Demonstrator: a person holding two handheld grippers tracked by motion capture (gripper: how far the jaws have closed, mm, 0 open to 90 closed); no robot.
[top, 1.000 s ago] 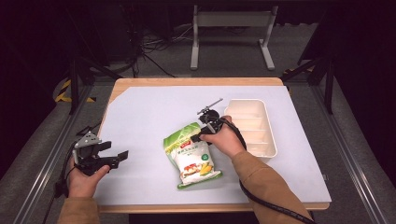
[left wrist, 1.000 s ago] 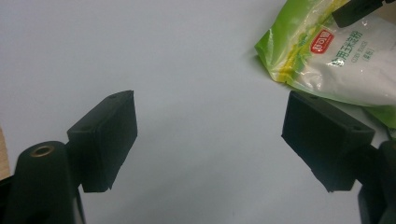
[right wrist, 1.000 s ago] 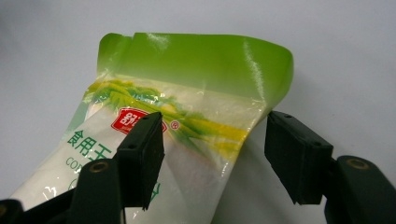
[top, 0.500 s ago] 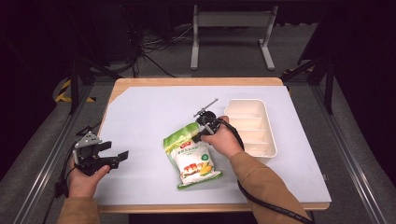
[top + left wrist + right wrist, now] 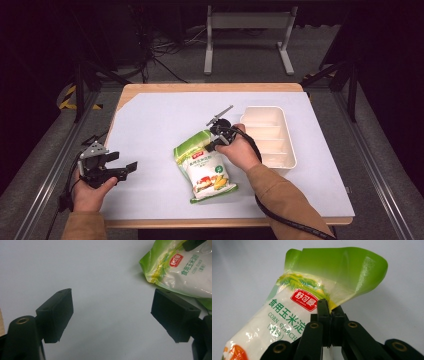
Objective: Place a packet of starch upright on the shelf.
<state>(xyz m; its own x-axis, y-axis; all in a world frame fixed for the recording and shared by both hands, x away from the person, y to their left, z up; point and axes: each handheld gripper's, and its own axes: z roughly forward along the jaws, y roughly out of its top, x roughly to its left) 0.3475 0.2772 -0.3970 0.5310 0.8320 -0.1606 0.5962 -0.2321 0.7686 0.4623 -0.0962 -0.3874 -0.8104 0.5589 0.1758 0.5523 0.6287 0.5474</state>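
Here the right gripper pinches the starch bag — its edge hidden.

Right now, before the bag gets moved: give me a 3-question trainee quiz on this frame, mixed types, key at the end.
1. True or false: the right gripper is shut on the upper edge of the corn starch bag.
2. Multiple choice: where is the white divided tray? A) beside the left gripper B) on the mat beside the hand that holds the right gripper C) on top of the bag
3. Fill in: the left gripper's jaws stand ____ over bare mat, with nothing between them.

Key: 1 true; 2 B; 3 open
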